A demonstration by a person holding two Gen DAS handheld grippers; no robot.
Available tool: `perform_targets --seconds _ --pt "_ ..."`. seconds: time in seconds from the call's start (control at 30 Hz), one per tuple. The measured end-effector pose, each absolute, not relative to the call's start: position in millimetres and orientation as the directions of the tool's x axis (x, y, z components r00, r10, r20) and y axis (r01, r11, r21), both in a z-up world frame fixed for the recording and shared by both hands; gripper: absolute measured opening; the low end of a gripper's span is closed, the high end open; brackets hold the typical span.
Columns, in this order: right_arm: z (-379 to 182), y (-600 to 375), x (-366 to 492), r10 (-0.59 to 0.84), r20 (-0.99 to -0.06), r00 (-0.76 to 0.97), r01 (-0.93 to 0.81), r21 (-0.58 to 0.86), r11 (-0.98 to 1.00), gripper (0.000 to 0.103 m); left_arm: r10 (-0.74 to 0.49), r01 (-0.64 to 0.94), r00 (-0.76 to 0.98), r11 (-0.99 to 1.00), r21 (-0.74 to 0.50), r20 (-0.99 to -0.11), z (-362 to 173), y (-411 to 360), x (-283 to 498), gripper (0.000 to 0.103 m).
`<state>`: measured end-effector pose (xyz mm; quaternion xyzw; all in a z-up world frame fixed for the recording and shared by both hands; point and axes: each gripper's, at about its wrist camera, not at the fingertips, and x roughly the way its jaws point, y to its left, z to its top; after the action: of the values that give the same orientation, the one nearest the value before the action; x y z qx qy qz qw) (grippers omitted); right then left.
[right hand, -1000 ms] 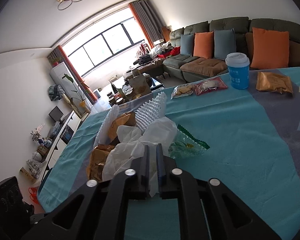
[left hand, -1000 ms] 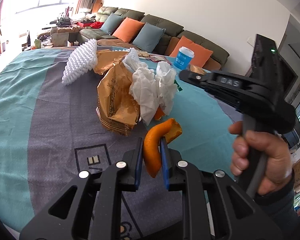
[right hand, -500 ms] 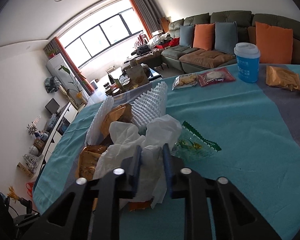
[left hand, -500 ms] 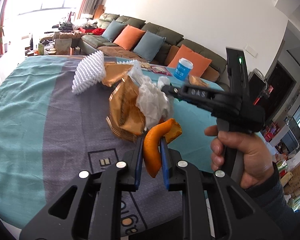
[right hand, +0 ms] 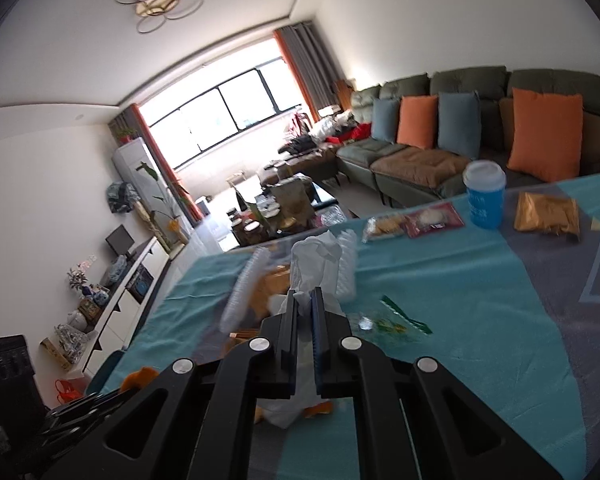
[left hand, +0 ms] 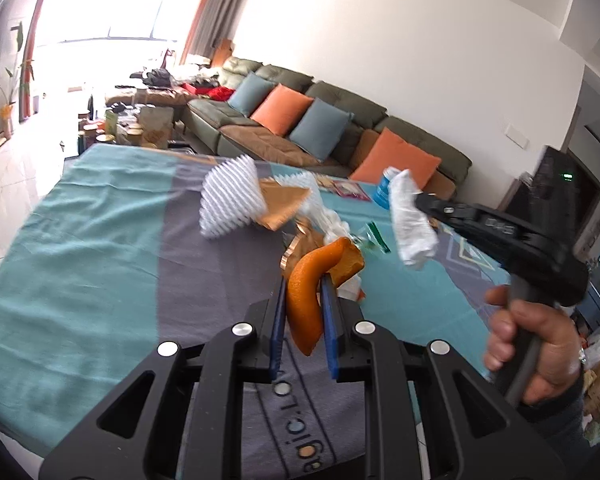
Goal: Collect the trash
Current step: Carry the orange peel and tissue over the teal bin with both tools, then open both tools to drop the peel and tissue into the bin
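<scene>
My left gripper (left hand: pixel 303 280) is shut on a curved piece of orange peel (left hand: pixel 314 264), held above the teal and grey tablecloth (left hand: pixel 80 240). To its right, a person's hand (left hand: pixel 532 344) holds my right gripper (left hand: pixel 420 200). Its jaws are closing tight on a crumpled white tissue (left hand: pixel 412 224), which hangs clear of the table. In the right wrist view the same gripper (right hand: pixel 305 292) pinches the tissue (right hand: pixel 312 260) between its blue pads. Below lies the trash pile: white foam netting (left hand: pixel 228 200), a brown snack bag (left hand: pixel 284 204) and a green-edged clear wrapper (right hand: pixel 396 322).
At the far side of the table stand a blue cup with a white lid (right hand: pixel 484 200), two sealed snack packs (right hand: pixel 412 220) and a gold packet (right hand: pixel 548 212). A sofa with orange and blue cushions (right hand: pixel 460 128) is behind the table.
The right gripper closed on the white tissue and lifted it off the pile. The left gripper rose and shifted with the orange peel still in it.
</scene>
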<state>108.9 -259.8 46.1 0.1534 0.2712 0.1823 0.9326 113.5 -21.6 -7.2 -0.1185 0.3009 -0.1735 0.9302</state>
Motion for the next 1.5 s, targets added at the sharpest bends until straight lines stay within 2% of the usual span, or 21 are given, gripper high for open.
perform_targets --seconds 0.33,0.8,1.07,1.5 --pt "75 -178 85 0.605 -0.385 0.697 -0.478 0.38 0.792 0.005 -0.275 0.125 0.843 0.936 -0.33 -0.462 13 41 91 0.017" --pt "67 1 93 0.792 -0.442 0.42 -0.702 0.395 0.592 0.005 0.065 -0.211 0.904 0.928 -0.307 -0.424 32 189 27 0.017" --pt "62 87 99 0.826 -0.493 0.273 -0.771 0.402 0.494 0.005 0.218 -0.374 0.861 0.884 -0.28 -0.46 21 270 8 0.017" --pt "23 204 109 0.731 -0.677 0.084 -0.824 0.366 0.434 0.005 0.267 -0.492 0.756 0.834 -0.25 -0.598 -42 353 19 0.017"
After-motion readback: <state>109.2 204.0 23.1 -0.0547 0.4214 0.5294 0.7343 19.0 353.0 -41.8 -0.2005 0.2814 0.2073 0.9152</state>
